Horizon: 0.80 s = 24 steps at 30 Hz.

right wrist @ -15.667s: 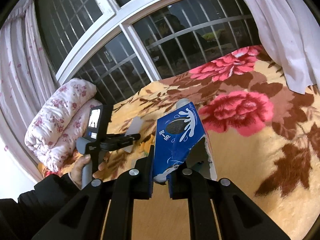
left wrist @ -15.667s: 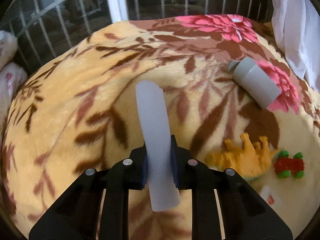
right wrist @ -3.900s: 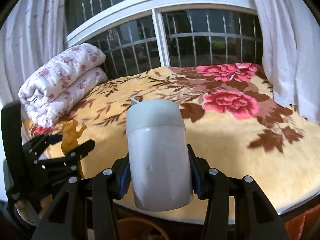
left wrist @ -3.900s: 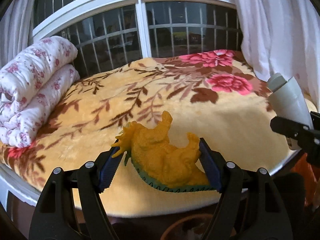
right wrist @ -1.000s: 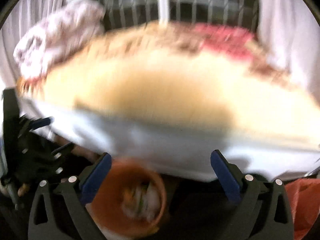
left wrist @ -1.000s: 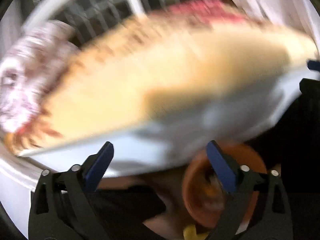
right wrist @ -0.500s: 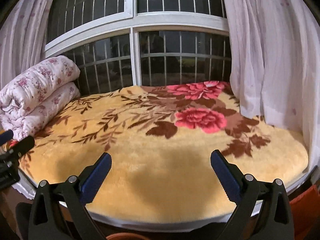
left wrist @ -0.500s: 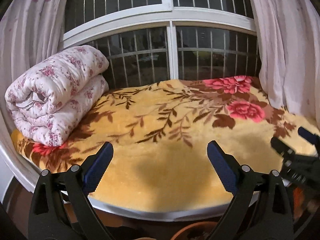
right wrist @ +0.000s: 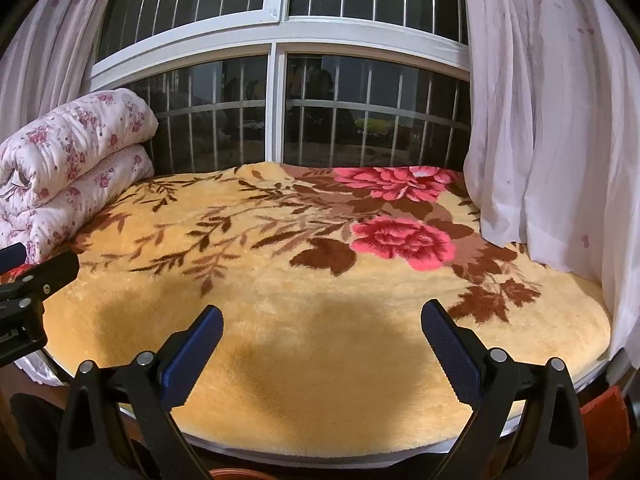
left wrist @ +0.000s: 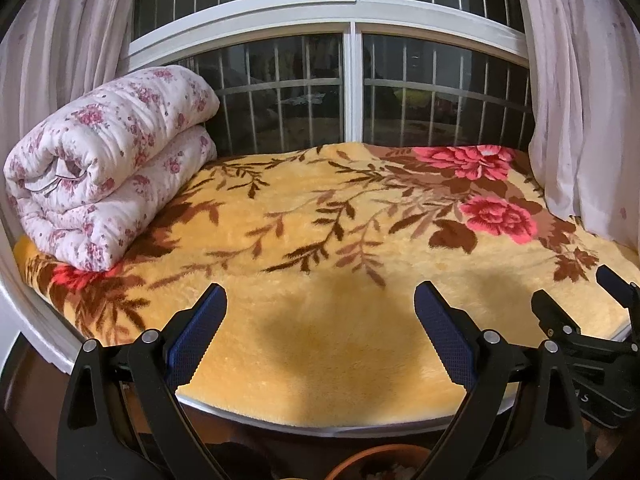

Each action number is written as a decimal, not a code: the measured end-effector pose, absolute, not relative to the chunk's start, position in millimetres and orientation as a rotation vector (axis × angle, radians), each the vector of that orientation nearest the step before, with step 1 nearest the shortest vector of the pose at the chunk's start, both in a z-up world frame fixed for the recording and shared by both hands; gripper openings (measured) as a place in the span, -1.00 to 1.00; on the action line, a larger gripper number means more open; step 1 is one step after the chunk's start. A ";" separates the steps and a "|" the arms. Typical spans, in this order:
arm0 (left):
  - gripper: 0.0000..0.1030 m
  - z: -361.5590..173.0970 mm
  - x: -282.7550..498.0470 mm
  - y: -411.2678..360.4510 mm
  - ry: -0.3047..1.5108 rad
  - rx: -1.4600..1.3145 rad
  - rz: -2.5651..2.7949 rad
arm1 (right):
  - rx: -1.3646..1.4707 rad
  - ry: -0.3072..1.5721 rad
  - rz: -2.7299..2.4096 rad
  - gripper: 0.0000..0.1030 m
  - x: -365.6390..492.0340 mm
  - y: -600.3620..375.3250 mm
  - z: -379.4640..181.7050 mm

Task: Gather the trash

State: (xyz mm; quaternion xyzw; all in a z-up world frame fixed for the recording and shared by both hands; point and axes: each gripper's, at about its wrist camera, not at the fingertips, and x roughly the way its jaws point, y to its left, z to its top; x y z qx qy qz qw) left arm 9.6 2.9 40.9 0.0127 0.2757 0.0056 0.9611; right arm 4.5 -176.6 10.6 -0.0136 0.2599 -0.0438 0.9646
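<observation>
My left gripper (left wrist: 320, 304) is open and empty, held above the near edge of the yellow floral blanket (left wrist: 320, 240). My right gripper (right wrist: 322, 326) is open and empty too, above the same blanket (right wrist: 320, 280). The rim of an orange bin (left wrist: 380, 458) shows below the bed edge in the left wrist view, and a sliver of it (right wrist: 236, 474) shows in the right wrist view. The right gripper also shows at the right edge of the left wrist view (left wrist: 592, 320). The left gripper shows at the left edge of the right wrist view (right wrist: 24, 280). I see no loose items on the blanket.
A rolled white floral quilt (left wrist: 104, 184) lies on the blanket's left side, and it also shows in the right wrist view (right wrist: 64, 176). A barred window (left wrist: 356, 92) stands behind. White curtains (right wrist: 552, 120) hang at the right. Something red (right wrist: 604, 416) lies below the bed's right edge.
Both grippers dropped the toy dinosaur and the white bottle over the orange bin, then swung back up to face the blanket. Both now stand open and empty.
</observation>
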 end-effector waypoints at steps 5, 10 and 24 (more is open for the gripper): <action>0.79 39.0 10.4 2.3 0.561 0.033 0.019 | -0.029 0.526 -0.087 0.89 4.5 -176.8 10.5; 0.79 38.6 9.9 1.9 0.556 0.037 0.018 | -0.025 0.529 -0.085 0.89 3.7 -176.3 9.0; 0.79 35.8 11.6 0.1 0.579 0.014 -0.015 | -0.014 0.522 -0.094 0.89 -0.6 -177.6 6.7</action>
